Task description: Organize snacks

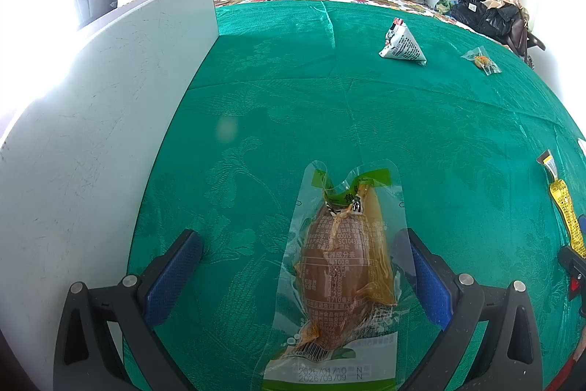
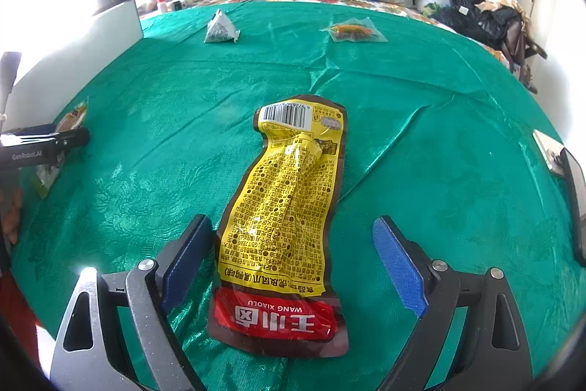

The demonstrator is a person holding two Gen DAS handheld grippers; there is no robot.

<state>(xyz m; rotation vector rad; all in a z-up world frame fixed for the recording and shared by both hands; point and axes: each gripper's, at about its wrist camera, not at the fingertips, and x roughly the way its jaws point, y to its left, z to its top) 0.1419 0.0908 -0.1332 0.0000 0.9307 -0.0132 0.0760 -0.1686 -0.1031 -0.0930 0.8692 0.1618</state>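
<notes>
While both claws, left claw (image 1: 306, 275) and right claw (image 2: 293, 261), stand spread, four snacks lie scattered on the bed; triangular packet (image 1: 403, 43) at 1 o'clock waits.

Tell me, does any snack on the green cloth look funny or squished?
Yes, the yellow and red packet between the open right claw looks crumpled and bent in the middle. The clear packet by the left claw lies flat and whole.

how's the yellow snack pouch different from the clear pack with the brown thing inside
The yellow pouch is opaque, printed yellow with a red end; the clear pack shows its brown contents. The yellow pouch is long, narrow and creased; the clear pack is wider and bulges. Both lie on the green cloth, each between open jaws.
</notes>
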